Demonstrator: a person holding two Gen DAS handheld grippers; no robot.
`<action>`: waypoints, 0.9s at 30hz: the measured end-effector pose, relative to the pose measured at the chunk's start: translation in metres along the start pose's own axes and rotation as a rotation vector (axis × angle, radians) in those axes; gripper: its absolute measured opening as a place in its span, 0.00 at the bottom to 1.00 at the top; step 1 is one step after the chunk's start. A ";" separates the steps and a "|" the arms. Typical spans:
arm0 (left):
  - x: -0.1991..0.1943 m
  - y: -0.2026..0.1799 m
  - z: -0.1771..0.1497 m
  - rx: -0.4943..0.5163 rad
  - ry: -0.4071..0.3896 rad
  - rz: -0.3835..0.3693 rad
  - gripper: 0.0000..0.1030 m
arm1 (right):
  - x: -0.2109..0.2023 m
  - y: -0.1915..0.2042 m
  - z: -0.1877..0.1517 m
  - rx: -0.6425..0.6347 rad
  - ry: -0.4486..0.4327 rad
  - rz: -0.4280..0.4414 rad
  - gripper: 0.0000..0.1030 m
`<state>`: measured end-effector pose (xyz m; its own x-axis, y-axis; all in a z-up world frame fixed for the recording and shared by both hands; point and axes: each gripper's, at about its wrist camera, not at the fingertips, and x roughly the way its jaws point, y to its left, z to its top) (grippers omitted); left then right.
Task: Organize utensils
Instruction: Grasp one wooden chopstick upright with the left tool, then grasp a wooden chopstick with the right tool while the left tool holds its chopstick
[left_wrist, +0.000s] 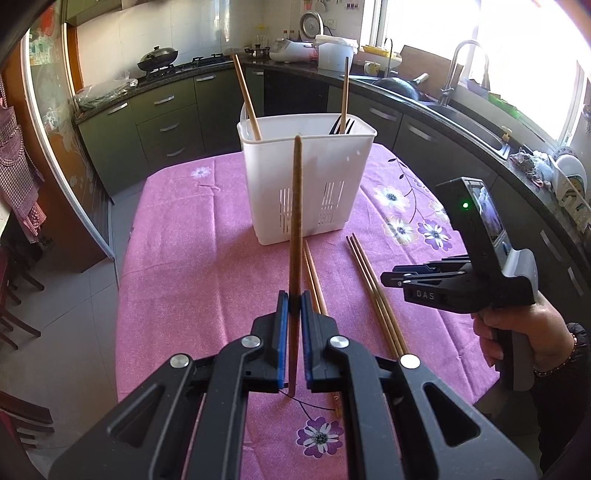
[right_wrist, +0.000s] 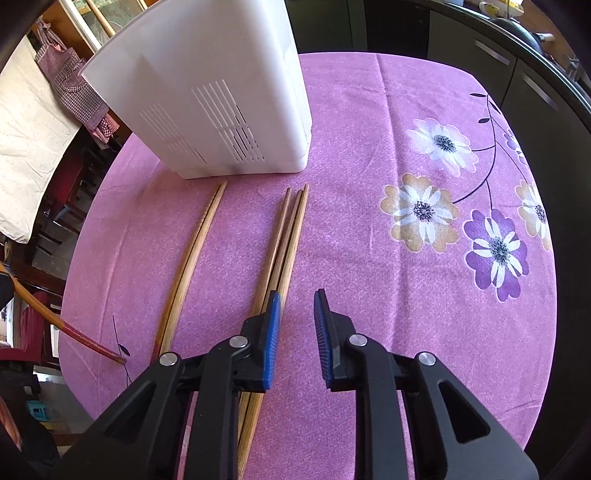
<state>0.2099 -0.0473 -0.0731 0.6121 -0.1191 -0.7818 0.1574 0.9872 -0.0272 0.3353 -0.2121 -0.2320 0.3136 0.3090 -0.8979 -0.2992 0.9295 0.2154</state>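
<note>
My left gripper (left_wrist: 294, 306) is shut on one brown chopstick (left_wrist: 295, 221), held tilted above the table with its tip in front of the white utensil holder (left_wrist: 306, 184). The holder contains two chopsticks (left_wrist: 245, 96) and a black fork (left_wrist: 338, 125). On the pink cloth lie a pair of chopsticks (right_wrist: 195, 251) and a bundle of three chopsticks (right_wrist: 284, 236). My right gripper (right_wrist: 297, 297) hovers low over the cloth, open with nothing between its pads; the bundle passes under its left finger (right_wrist: 273, 314). The held chopstick's red end (right_wrist: 92, 343) shows at the left edge.
The table wears a pink floral tablecloth (right_wrist: 406, 110) and drops off at its rounded edges. Dark kitchen cabinets (left_wrist: 166, 122), a sink with a tap (left_wrist: 454, 74) and a wok stand behind. Wooden chairs (left_wrist: 14, 306) sit at the left. A hand (left_wrist: 517, 332) holds the right gripper.
</note>
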 end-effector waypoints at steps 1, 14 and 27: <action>0.000 0.000 -0.001 -0.001 0.000 -0.001 0.07 | 0.001 0.003 0.000 -0.004 0.002 -0.002 0.19; 0.000 0.004 -0.002 0.002 -0.005 -0.015 0.07 | 0.005 0.018 -0.003 -0.032 0.017 -0.056 0.14; -0.002 0.004 -0.004 0.007 -0.008 -0.018 0.07 | 0.019 0.033 -0.001 -0.055 0.055 -0.099 0.14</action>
<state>0.2061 -0.0425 -0.0738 0.6153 -0.1380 -0.7761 0.1737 0.9841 -0.0373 0.3310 -0.1757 -0.2425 0.2944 0.2030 -0.9339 -0.3183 0.9422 0.1045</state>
